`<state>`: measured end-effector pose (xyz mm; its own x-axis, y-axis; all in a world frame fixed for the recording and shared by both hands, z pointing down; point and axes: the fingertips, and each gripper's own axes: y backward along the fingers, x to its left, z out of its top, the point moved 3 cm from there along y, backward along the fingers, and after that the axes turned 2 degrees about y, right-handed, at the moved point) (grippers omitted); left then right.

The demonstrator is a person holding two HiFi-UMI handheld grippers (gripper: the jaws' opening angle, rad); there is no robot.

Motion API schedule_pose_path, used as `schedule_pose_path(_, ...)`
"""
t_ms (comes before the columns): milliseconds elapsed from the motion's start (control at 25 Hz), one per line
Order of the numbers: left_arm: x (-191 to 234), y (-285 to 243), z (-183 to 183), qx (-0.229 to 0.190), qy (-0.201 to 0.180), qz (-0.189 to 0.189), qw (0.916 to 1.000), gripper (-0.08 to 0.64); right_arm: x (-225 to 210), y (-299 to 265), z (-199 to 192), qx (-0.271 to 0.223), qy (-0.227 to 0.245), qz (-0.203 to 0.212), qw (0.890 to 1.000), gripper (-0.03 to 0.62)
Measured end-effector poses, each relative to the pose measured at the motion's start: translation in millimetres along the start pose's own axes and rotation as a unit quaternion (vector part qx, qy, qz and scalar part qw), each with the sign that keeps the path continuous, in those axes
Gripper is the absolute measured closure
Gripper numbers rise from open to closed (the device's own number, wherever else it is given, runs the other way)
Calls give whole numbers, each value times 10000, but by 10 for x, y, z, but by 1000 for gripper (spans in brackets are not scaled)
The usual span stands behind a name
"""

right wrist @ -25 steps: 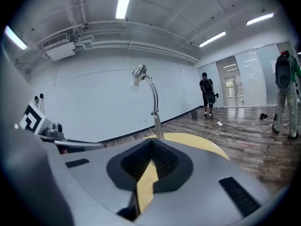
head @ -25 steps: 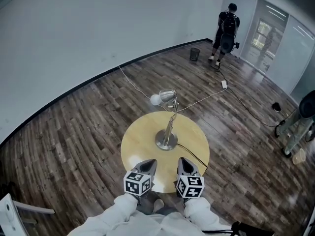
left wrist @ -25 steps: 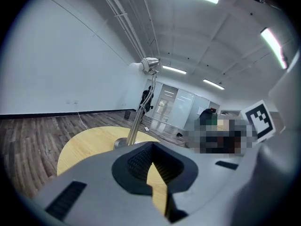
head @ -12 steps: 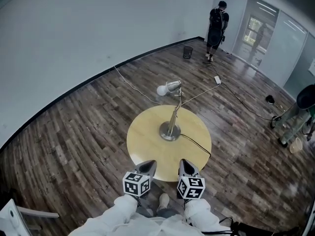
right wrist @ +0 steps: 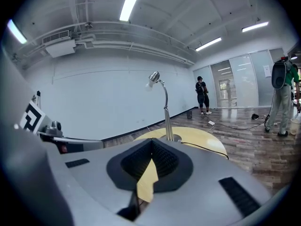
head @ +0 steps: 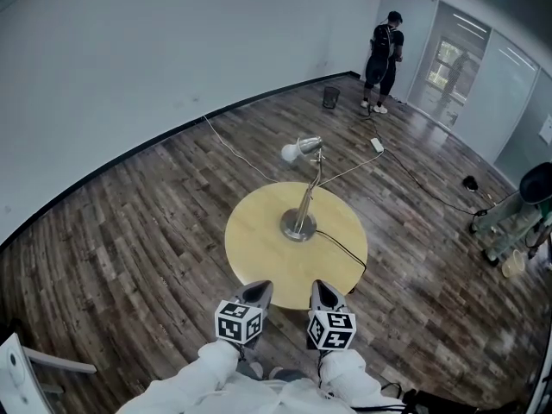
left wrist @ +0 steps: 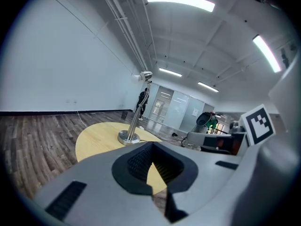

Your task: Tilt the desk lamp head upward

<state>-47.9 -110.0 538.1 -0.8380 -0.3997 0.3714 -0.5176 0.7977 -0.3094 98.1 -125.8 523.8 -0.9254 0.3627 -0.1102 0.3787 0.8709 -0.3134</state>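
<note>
Desk lamp (head: 299, 224), table (head: 259, 248) centre: head (head: 303, 148) untouched, tilt pending. Left gripper (head: 257, 290), right gripper (head: 322, 290): jaws pressed together, empty, off near edge.

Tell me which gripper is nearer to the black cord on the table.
Right. The right gripper is at the near edge of the table, close to where the black cord runs off it; the left gripper is at that edge too, farther left.

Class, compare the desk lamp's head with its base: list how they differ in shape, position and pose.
The lamp head sits high on the stem; the base rests flat on the yellow table. The head is a small shade with a white bulb; the base is a wide disc. Both are silvery.
</note>
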Motion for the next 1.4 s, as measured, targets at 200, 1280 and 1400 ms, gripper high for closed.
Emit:
schedule_pose_path(200, -163, -6, -28, 8, -73, 9, 10000, 558, -31, 72, 67, -101, 8, 35, 9999, 578)
schedule_pose_path(1280, -316, -16, -15, 26, -214, -12, 9998, 558, -135, 139, 16, -37, -105, 89, 9999, 578)
schedule_pose_path(1400, -314, -10, -28, 31, -217, 17, 9998, 558, -146, 148, 10, -26, -98, 87, 9999, 578)
